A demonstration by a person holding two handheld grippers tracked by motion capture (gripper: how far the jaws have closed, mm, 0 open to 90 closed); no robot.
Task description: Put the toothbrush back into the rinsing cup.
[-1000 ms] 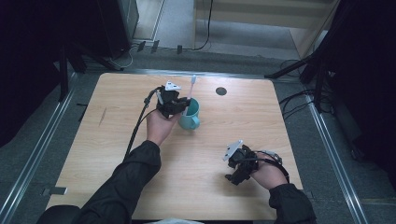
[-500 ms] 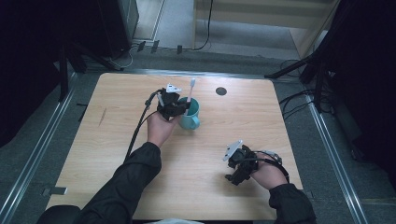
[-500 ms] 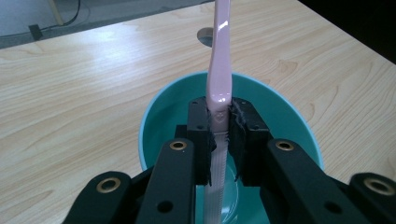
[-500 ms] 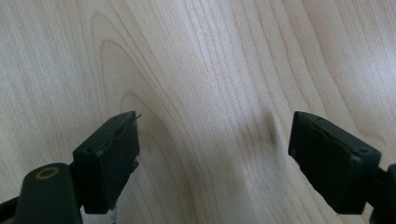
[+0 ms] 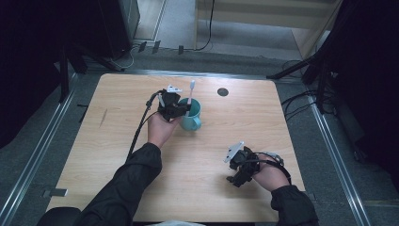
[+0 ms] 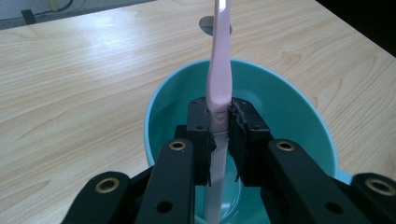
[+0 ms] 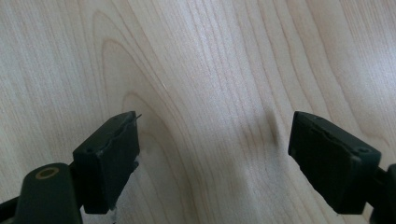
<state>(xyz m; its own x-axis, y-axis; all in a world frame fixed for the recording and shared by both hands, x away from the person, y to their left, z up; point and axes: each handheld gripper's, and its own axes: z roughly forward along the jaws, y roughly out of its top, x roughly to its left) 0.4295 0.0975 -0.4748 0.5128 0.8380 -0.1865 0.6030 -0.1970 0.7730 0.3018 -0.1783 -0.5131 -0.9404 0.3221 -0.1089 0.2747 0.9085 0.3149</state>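
A teal cup (image 5: 192, 116) stands upright on the wooden table (image 5: 117, 141), left of centre. My left gripper (image 5: 178, 111) is at the cup's left rim, shut on a pink toothbrush (image 5: 190, 94) that stands nearly upright with its lower end inside the cup. In the left gripper view the toothbrush handle (image 6: 218, 88) is clamped by the left gripper (image 6: 219, 119) over the cup's opening (image 6: 280, 112). My right gripper (image 5: 234, 175) rests low near the table's front right, open with nothing between its jaws; the right gripper (image 7: 215, 149) faces bare wood.
A dark round hole (image 5: 223, 92) sits in the table behind the cup to its right. A black cable (image 5: 141, 125) trails from the left gripper along the forearm. Metal rails (image 5: 42, 155) and cables on the floor border the table.
The toothbrush has tipped more upright and lowered into the cup with the left gripper. The right gripper has stayed in place.
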